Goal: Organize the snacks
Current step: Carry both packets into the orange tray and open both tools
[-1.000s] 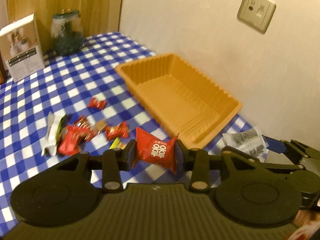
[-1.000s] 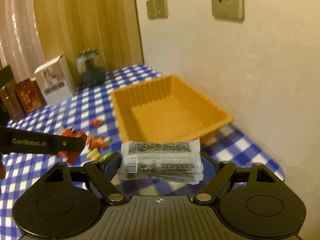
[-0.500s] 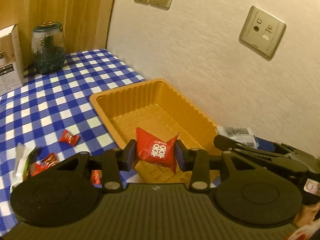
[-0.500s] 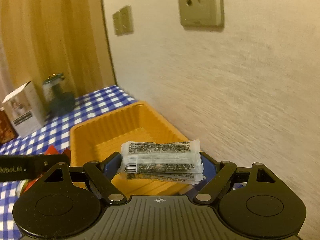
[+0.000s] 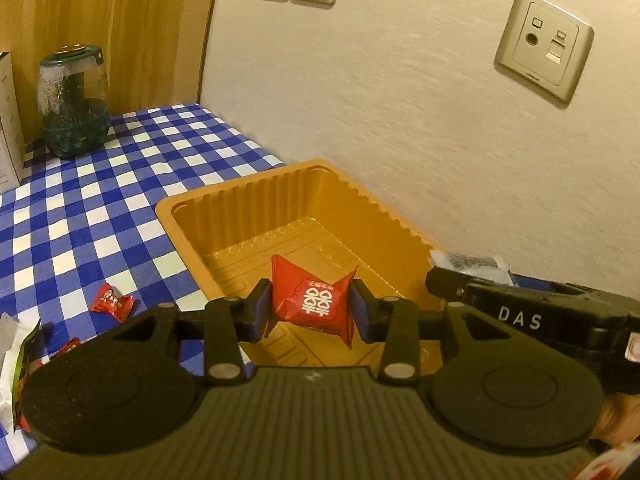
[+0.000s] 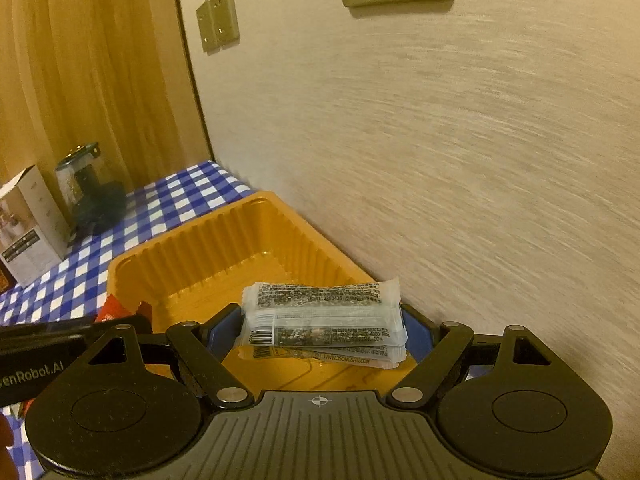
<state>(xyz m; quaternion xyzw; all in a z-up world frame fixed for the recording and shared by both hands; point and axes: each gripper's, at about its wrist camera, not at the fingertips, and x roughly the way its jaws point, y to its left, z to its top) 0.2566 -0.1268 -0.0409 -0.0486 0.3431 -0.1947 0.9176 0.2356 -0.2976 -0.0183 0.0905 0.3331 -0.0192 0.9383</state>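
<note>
**A:** Left wrist view first: what has changed since a second ago?

**B:** The left gripper point(image 5: 312, 312) is still clenched on the red foil-wrapped candy with white characters point(image 5: 314, 300), its blue pads pressing both sides. A second ago that candy hung over the blue-and-white checked tablecloth point(image 5: 100, 208), short of the ribbed orange plastic tray point(image 5: 248, 196). Now it hangs over the tray's floor, near the front edge.

**B:** The loose red candy wrappers point(image 5: 114, 303), which lay just ahead of the fingers before, now sit off to the lower left on the cloth, outside the tray, next to a white and green packet point(image 5: 16, 356) at the picture's edge.

**A:** And the other hand?

**B:** The right gripper point(image 6: 324, 330) holds the stack of clear flat snack packets with black print point(image 6: 324, 320) across its width, jaws standing wide and gripping the ends. Earlier the stack was over the cloth in front of the tray; now it is above the tray's near right corner, close to the cream wall point(image 6: 440, 160).

**A:** Do the two tools meet?

**B:** They are side by side over the tray; whether they touch, I cannot tell. In the left view the right one shows at right, with the packets peeking above it.

**A:** Anything unmoved?

**B:** The dark green glass jar point(image 5: 74, 100) and the white carton box point(image 6: 30, 224) stand at the table's far end as before.
</note>
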